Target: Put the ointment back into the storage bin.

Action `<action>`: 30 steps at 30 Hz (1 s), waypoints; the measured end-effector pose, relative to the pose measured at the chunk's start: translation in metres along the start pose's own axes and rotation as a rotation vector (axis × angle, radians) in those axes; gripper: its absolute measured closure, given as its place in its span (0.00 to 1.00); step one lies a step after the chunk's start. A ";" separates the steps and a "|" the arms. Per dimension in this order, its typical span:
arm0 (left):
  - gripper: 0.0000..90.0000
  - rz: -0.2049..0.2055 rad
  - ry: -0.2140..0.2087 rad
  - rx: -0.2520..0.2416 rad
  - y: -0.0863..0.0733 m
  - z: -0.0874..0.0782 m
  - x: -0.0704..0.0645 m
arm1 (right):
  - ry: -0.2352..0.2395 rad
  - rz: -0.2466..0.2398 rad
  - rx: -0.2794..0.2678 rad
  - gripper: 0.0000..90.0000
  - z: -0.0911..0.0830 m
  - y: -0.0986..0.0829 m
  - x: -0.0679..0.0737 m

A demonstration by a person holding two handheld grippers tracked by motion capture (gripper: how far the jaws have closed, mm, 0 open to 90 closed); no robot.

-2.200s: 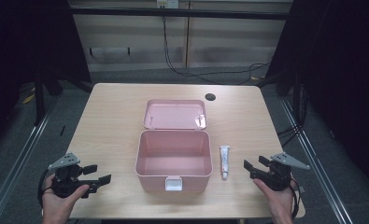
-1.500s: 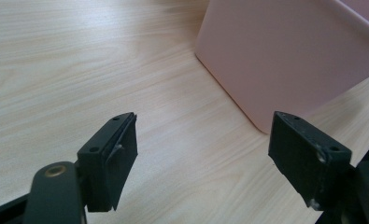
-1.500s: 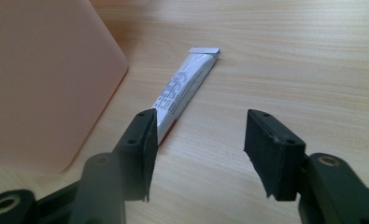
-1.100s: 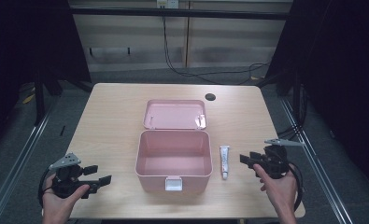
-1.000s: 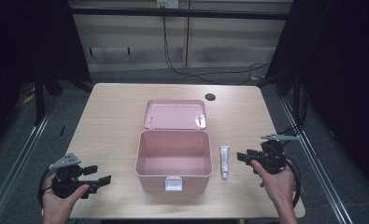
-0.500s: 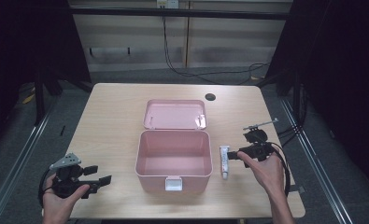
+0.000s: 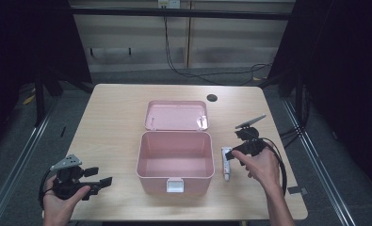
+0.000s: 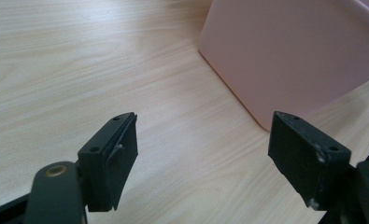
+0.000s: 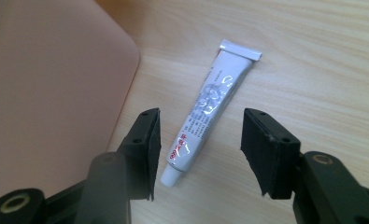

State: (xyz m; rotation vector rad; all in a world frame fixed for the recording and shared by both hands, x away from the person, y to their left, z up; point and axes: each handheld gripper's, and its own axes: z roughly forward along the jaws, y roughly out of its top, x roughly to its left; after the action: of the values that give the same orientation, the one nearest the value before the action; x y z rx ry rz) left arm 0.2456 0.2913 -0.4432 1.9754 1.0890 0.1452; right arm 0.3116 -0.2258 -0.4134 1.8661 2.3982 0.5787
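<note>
Our right tool (image 9: 198, 151) has moved in over the tube (image 9: 209, 110), jaws spread astride it, likely for a pickup; left tool (image 8: 203, 161) sits released.

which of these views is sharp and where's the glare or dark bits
High view: table evenly lit, surroundings nearly black. Right gripper view: tube sharp, with glare on its print; right gripper soft-edged. Left gripper view: pink box slightly soft; left gripper in shade.
</note>
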 end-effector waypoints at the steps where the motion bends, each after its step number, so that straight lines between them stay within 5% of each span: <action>1: 0.27 0.000 0.000 0.000 0.000 0.000 0.000 | 0.000 0.000 0.000 0.53 0.000 0.000 0.000; 10: 0.27 0.007 -0.008 0.000 0.001 0.000 -0.001 | -0.099 -0.001 0.121 0.57 0.025 0.002 0.010; 30: 0.27 0.016 -0.008 0.009 0.000 0.000 -0.001 | -0.131 0.032 0.235 0.70 0.052 0.011 0.016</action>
State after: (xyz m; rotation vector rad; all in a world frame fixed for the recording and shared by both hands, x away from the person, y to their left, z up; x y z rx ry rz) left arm 0.2454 0.2902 -0.4427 1.9916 1.0708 0.1405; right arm 0.3308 -0.1947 -0.4548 1.9623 2.4449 0.1744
